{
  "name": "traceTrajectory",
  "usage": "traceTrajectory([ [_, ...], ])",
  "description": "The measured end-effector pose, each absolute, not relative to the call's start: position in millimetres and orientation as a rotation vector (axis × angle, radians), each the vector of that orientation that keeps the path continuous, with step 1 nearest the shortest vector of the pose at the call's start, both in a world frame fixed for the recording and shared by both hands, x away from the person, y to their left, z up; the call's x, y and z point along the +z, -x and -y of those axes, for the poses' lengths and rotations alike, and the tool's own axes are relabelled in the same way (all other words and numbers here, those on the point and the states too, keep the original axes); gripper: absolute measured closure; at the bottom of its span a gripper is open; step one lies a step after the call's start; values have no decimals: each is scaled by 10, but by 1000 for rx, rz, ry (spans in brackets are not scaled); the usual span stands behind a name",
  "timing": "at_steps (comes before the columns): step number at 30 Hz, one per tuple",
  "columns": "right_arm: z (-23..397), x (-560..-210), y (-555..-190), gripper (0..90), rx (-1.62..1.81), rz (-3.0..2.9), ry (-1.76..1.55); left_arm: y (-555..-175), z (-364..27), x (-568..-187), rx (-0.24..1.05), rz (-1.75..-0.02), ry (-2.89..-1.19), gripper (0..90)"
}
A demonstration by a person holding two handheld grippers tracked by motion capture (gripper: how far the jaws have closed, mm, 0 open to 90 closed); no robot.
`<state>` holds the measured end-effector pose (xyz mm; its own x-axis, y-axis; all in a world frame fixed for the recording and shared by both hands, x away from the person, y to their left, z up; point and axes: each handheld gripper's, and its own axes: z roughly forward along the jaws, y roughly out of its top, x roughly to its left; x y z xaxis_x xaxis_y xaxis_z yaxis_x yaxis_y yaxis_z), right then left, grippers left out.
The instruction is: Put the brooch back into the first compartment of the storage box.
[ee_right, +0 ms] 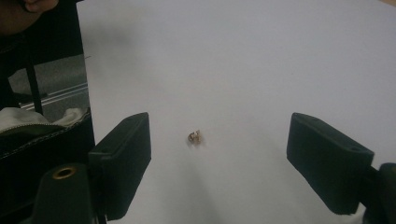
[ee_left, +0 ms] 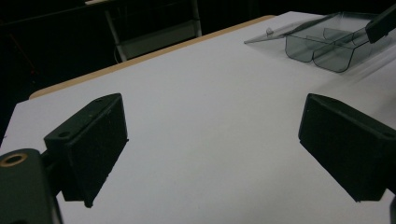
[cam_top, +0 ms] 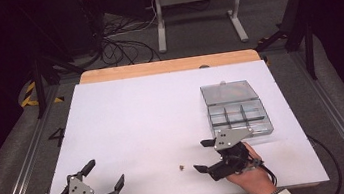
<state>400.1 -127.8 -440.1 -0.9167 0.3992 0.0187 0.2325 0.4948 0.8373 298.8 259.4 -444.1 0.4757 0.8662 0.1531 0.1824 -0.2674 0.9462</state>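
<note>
Right gripper view: small brass piece (ee_right: 194, 137) between wide-set right gripper (ee_right: 219, 154) jaws, untouched.

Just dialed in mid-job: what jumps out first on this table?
A tiny brass-coloured piece lies alone on the white table, ahead of the right gripper, whose open jaws line up on it. Far right stands a clear compartment box with its lid open. The left gripper sits open at the near-left edge.
</note>
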Motion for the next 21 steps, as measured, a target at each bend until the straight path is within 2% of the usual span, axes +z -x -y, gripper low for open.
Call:
traceTrajectory([
  [21, 960, -4550, -4071, 329, 1291, -2659, -548, -2990, -2596, -4442, 871, -898, -1741, 86],
])
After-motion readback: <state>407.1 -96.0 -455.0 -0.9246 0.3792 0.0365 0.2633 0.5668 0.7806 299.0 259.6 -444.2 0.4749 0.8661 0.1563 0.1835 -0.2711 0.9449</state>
